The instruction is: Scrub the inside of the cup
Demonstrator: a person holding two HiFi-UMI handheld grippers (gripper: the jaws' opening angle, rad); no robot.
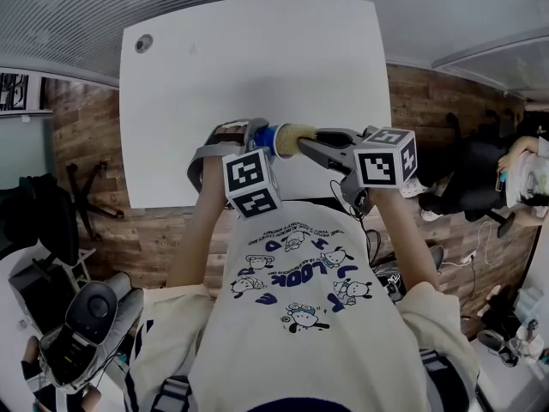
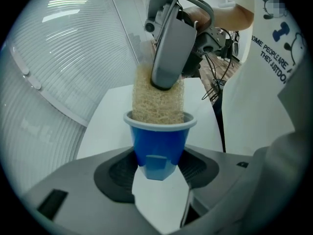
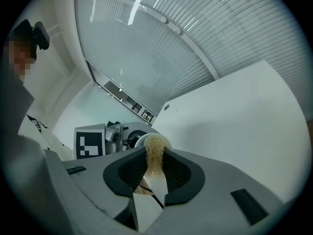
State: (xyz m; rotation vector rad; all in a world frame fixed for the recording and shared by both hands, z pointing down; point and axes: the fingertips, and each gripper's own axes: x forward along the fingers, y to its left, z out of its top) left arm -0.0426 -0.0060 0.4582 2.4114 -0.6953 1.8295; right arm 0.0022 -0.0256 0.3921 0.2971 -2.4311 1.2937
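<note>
While L gripper (image 2: 158,171) fingers clamp 1 blue cup (image 2: 159,140), R gripper (image 3: 152,169) fingers pinch 1 loofah (image 2: 157,98) stuffed inside.

Head view overhead; gripper views close (share cup (image 2: 159,141)).

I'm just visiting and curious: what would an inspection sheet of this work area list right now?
Surface: white table with a round grommet at one corner.
Job's things: blue cup; loofah pushed into its mouth.
Clutter: nothing seen.
Grippers: left gripper jaws clamp the blue cup; right gripper jaws pinch the loofah.
Cables: black wires hang near the right gripper.
Surroundings: wood floor, seated person at right.
</note>
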